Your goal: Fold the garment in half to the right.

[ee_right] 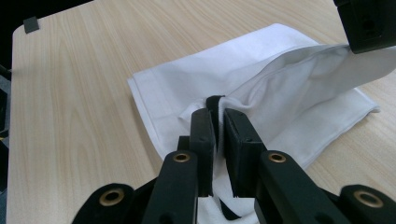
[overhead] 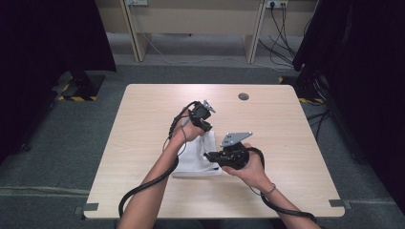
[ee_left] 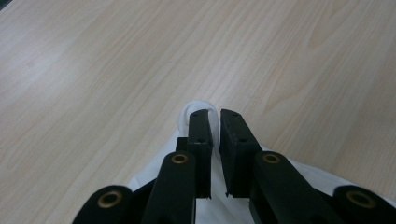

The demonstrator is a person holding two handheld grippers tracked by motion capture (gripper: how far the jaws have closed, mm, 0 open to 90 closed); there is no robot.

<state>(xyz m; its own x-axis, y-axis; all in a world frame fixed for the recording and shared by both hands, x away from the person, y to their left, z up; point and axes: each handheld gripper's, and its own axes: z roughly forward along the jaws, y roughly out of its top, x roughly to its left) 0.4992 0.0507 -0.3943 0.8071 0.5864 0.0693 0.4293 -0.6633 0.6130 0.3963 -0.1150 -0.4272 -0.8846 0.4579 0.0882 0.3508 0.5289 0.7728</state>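
A light wooden table (overhead: pixel 143 143) with rounded corners stood on grey carpet, its top pale and grained. A folded white cloth (overhead: pixel 196 164) lay on it near the middle, toward the near edge. A small round grey grommet (overhead: pixel 243 96) sat in the top near the far edge, right of centre.

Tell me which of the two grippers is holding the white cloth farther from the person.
The left gripper: it pinches the white cloth at its far edge, while the right gripper grips a fold nearer the person.
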